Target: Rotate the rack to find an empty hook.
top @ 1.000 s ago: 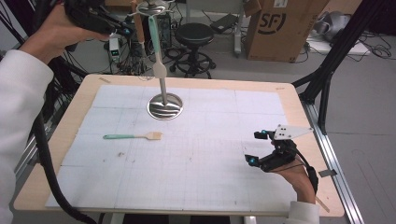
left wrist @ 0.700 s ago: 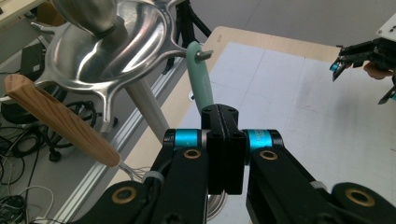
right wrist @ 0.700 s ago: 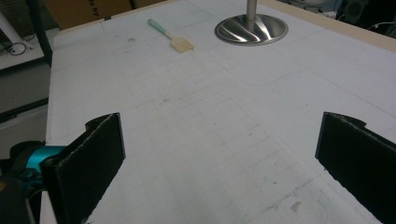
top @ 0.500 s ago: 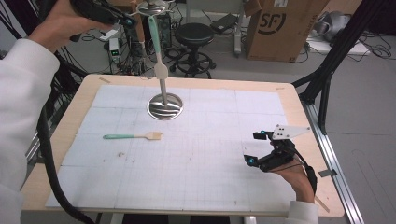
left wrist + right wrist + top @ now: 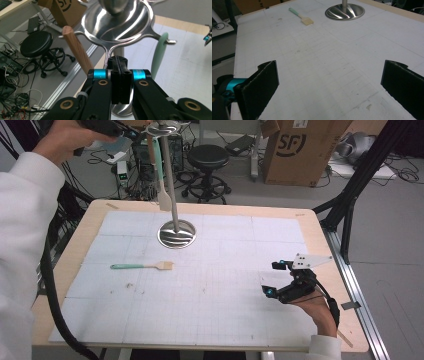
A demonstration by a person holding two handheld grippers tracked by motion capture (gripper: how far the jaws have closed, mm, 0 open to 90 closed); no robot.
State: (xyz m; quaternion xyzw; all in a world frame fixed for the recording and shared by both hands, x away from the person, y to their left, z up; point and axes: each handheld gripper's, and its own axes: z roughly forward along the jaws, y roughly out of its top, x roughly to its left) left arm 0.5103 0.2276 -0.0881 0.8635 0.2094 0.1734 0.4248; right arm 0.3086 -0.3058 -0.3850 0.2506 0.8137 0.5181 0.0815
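A steel utensil stand rises from its round base on the white mat to a hooked crown. From the crown hang a mint-handled spatula and a wooden-handled utensil; both handles also show in the left gripper view, wooden and mint. My left gripper is held high beside the crown, its jaws shut together with nothing between them. A mint-handled brush lies flat on the mat. Low over the mat's right side, my right gripper stands wide open and empty.
The brush and stand base lie far ahead of the right jaws across bare mat. Behind the wooden table are a black stool, a cardboard box and floor cables. A black frame leg stands at the right.
The left hand and its shut gripper have drifted slightly up and toward the stand's crown. The hanging spatula has shifted a little to the left. The right gripper has stayed put.
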